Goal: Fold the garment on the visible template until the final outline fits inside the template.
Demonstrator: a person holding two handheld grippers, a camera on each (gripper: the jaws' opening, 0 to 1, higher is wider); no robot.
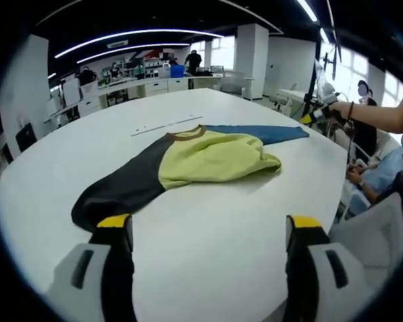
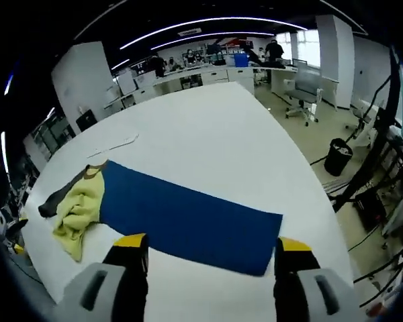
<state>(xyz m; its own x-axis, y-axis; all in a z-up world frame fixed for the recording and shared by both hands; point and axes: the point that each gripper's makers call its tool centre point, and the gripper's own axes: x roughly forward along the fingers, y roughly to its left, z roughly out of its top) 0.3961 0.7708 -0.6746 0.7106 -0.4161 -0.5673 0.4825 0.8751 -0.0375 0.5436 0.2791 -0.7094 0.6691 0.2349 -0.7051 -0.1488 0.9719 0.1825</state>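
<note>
Jaws apart, empty on left gripper and right gripper; garment at 12 o'clock; blue template touching it.

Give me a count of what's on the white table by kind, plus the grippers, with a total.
Garment, yellow-green and dark grey with a brown collar: 1
Blue template sheet: 1
Thin white strip lying beyond the garment: 1
Left gripper, jaws apart, holding nothing: 1
Right gripper, jaws apart, holding nothing: 1
Total: 5
</note>
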